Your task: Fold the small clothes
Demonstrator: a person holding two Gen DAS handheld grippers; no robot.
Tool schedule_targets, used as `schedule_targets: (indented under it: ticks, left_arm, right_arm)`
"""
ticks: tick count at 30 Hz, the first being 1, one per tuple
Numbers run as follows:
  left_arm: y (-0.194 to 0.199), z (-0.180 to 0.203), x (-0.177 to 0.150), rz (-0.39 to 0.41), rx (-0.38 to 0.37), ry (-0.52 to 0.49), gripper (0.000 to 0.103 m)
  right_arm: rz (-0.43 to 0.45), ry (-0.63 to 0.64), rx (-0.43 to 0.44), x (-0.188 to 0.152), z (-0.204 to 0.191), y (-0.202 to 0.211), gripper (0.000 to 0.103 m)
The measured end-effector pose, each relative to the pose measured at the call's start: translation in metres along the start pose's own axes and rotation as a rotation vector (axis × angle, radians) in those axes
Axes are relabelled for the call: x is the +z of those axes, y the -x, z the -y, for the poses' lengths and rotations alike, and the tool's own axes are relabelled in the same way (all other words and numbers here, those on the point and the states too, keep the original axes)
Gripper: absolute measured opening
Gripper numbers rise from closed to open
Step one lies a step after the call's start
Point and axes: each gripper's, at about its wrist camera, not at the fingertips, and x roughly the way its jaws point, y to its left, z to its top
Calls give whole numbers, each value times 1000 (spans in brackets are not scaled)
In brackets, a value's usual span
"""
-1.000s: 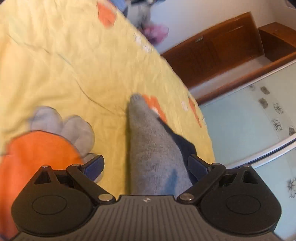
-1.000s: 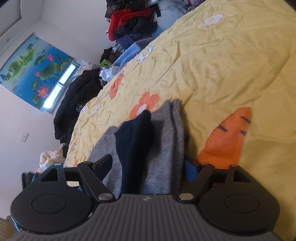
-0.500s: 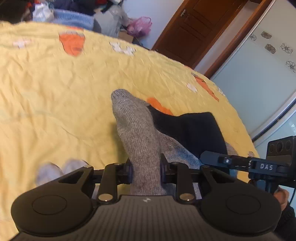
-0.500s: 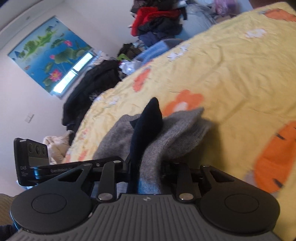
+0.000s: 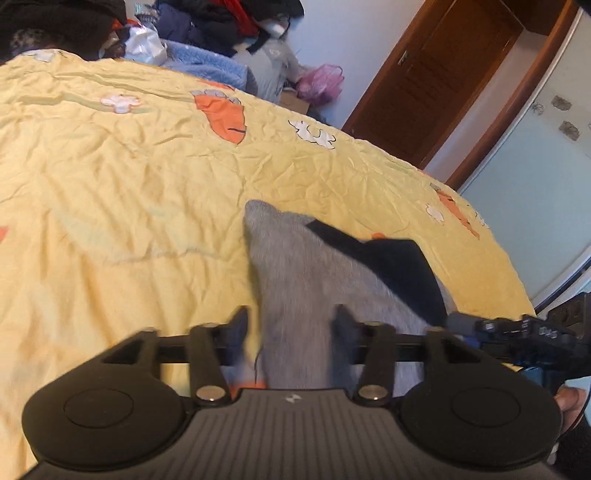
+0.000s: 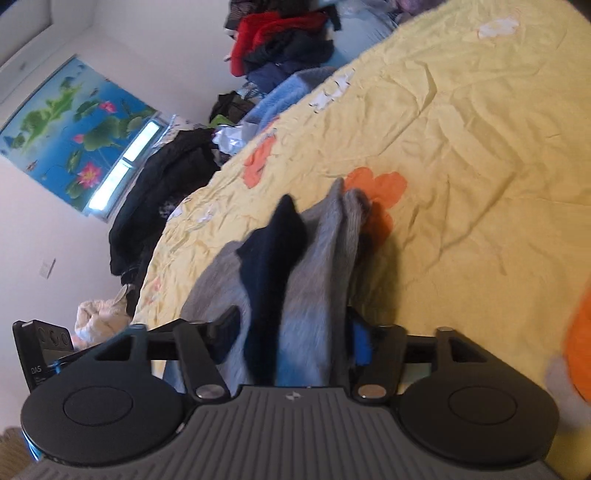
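A grey sock with a dark navy part point(image 5: 317, 273) lies on the yellow bedspread point(image 5: 129, 184). In the left wrist view my left gripper point(image 5: 290, 321) is open, its fingers apart on either side of the grey sock. In the right wrist view the same grey and navy sock point(image 6: 295, 258) runs forward between the fingers of my right gripper point(image 6: 291, 328), which is also open, with a gap at each side. The right gripper's body shows at the right edge of the left wrist view point(image 5: 517, 328).
A heap of dark, red and blue clothes point(image 6: 280, 40) lies past the bed's far edge, also in the left wrist view point(image 5: 207, 22). A brown wooden door point(image 5: 436, 74) and a pale wardrobe panel point(image 5: 546, 184) stand to the right. A lotus poster point(image 6: 74, 129) hangs on the wall.
Half a second ago both grippers were shut on the sock and held it raised. Both have now opened, and the sock lies lower on the bedspread.
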Motion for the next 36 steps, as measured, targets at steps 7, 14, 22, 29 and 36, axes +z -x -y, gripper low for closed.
schedule_targets:
  ticks: [7,14,22,29,36]
  left_arm:
    - [22,1,-73,-41,-113,31,80]
    - [12,14,-68,-140,-140,21,15]
    - [33,21,-96,-137,-69,-122,19]
    - [79,52,-117,97,195,-330,84]
    - [62,67,-165,14,290,-350,88]
  right_arm:
    - [-108,58,-5,-60,-11,42,79]
    - [-171,19,84,-80,-14,33,24]
    - [-193,41,105,-106,-18,58,27]
    - [-5,139,-78,-127,-44,98,65]
    - [12,303,-399,-188,-80,115,74]
